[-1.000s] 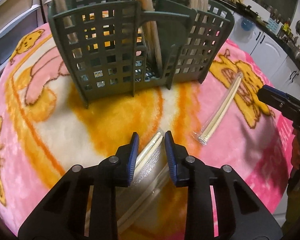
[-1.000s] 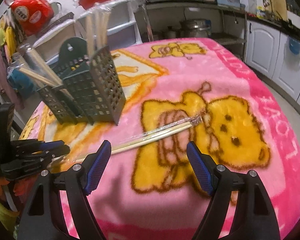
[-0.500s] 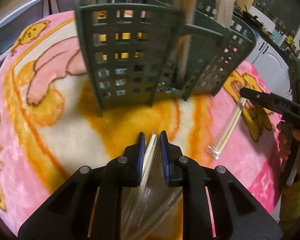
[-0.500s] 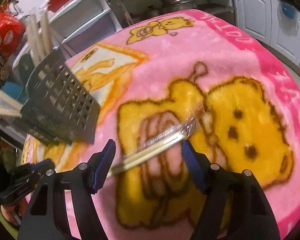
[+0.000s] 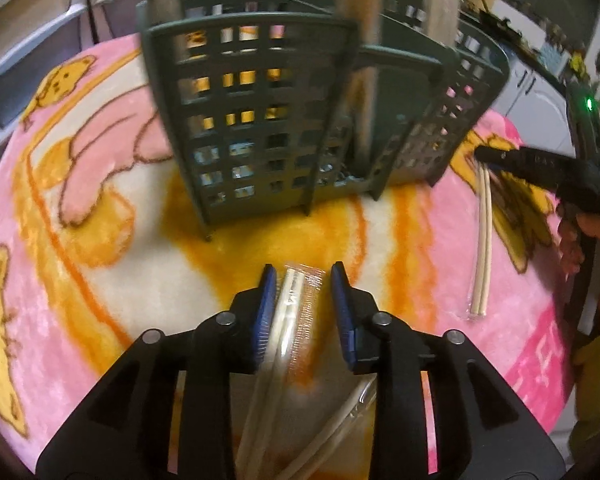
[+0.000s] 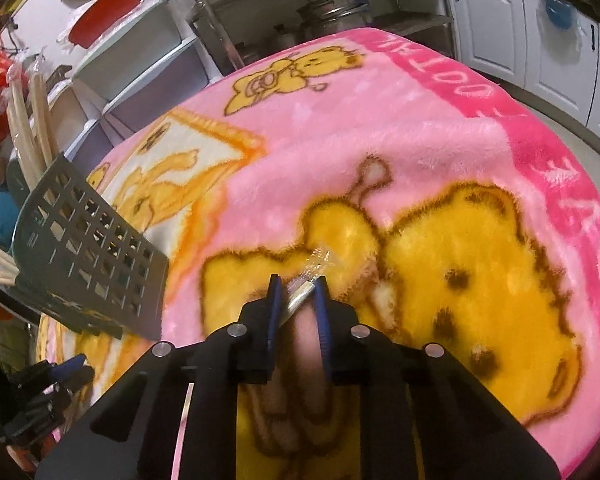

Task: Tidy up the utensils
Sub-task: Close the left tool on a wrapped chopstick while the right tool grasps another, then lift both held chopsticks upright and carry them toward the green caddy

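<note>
A dark green slotted utensil caddy stands on the pink cartoon blanket and holds several wrapped chopstick pairs. My left gripper is open, its jaws either side of a wrapped chopstick pair that rests against the left pad. My right gripper is closed around the end of another wrapped chopstick pair lying on the blanket. That pair and the right gripper also show in the left wrist view. The caddy shows at the left of the right wrist view.
More wrapped chopsticks lie under my left gripper. White storage drawers stand behind the table. White kitchen cabinets lie to the right. The blanket's edge drops off at the right.
My left gripper's jaws have opened from being shut on the wrapped pair half a second ago. My right gripper has moved down onto the other pair and closed around its end.
</note>
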`<state>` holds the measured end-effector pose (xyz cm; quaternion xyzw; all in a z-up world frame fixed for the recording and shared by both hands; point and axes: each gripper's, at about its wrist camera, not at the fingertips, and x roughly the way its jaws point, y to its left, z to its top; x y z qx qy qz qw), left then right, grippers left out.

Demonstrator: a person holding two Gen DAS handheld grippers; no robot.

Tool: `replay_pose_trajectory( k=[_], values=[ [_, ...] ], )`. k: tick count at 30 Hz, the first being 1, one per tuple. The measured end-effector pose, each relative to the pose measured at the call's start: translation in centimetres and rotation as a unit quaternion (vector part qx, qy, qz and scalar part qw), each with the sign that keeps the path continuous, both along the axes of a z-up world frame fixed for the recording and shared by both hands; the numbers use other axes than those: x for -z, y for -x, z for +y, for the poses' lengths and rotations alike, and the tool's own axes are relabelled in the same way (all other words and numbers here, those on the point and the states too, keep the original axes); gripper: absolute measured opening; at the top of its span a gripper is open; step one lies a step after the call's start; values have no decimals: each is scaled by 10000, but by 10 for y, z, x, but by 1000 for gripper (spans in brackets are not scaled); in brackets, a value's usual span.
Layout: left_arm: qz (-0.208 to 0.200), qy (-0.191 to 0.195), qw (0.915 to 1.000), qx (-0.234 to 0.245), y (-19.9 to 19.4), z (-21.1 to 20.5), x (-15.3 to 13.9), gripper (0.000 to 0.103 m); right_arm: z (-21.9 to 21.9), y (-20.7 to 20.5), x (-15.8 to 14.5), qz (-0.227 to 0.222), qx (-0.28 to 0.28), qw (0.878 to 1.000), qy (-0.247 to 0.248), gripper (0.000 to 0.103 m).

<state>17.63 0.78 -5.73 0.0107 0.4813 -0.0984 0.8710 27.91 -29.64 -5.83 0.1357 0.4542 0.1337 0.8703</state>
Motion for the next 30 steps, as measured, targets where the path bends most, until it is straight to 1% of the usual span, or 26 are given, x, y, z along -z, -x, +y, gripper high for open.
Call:
replay_pose_trajectory(
  k=[3, 5, 8, 13, 17, 21, 30],
  values=[
    [-33, -221, 9997, 82, 1, -7, 2, 23, -1, 1, -1, -67, 5, 9999, -138, 14],
    [-19, -286, 9995, 123, 1, -10, 2, 18, -1, 4, -6, -170, -38, 9996, -219, 14],
    [-20, -400, 9990, 214, -2, -15, 2, 15, 2, 8, -13, -303, -108, 9991, -277, 13],
    [-23, -533, 9983, 224, -3, -21, -1, 8, 8, 18, -28, -507, -263, 9979, -298, 12],
    [-40, -494, 9987, 141, -8, -18, -10, 6, 12, 27, -41, -669, -401, 9966, -284, 11],
    [-167, -423, 9990, 55, -5, -14, -23, 5, 18, 37, -60, -894, -537, 9941, -300, 10],
    [-740, -210, 9970, -109, 12, -3, -66, 3, 31, 62, -94, -1299, -831, 9874, -357, 8]
  ],
)
